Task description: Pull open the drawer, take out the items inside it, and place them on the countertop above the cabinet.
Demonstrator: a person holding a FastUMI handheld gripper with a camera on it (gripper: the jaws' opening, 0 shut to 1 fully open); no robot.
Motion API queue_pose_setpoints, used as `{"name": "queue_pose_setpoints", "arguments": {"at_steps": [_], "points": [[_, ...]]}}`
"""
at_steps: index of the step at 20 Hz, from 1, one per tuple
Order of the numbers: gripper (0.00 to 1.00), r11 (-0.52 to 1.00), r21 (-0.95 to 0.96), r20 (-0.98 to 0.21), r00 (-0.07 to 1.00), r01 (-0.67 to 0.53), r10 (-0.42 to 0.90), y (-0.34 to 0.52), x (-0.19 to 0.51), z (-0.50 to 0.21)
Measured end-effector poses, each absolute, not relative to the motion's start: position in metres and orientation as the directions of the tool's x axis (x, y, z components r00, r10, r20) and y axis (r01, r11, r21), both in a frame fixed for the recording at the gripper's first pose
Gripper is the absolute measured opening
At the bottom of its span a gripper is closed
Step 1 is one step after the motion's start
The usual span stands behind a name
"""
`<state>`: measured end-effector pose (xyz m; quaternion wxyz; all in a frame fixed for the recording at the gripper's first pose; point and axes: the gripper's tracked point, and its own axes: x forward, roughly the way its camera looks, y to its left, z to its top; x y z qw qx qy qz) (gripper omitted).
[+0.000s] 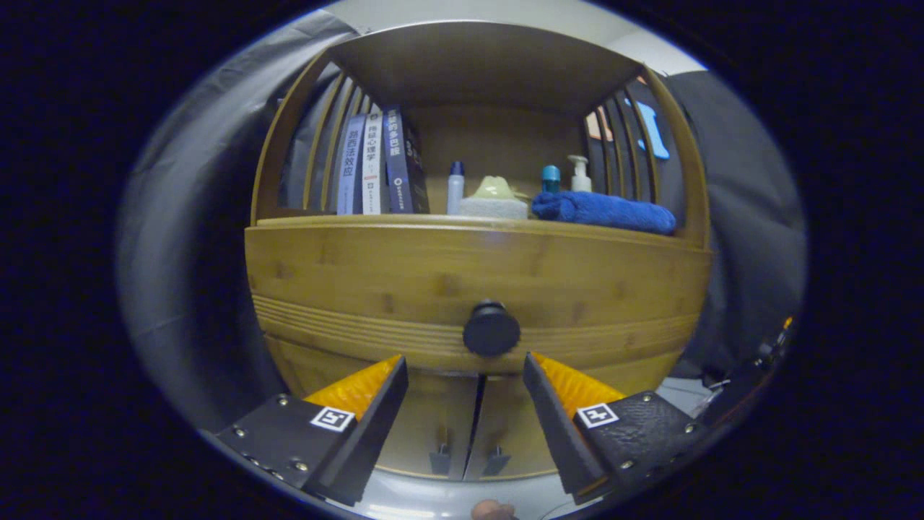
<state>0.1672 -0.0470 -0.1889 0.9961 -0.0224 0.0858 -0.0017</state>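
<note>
Both fingers of the claw (465, 365) stand spread, released, below the shut drawer's (476, 278) forward-pointing knob (491, 328).

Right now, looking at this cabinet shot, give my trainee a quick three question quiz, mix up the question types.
1. True or false: the drawer is already pulled open.
2. The gripper fingers are: A) shut on the knob, B) open, just short of the knob, C) holding the towel.
3. Fill in: the blue towel lies on the ___ above the drawer.

Key: 1 false; 2 B; 3 countertop.
</note>
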Motion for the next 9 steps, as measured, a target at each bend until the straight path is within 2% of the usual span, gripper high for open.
{"name": "queue_pose_setpoints", "arguments": {"at_steps": [4,9], "points": [[0.96,0.999,0.001,-0.261,0.964,-0.044,0.043,-0.040,0.118,-0.200],[0.97,0.990,-0.075,-0.199,0.975,-0.118,0.101,-0.034,0.065,-0.140]]}}
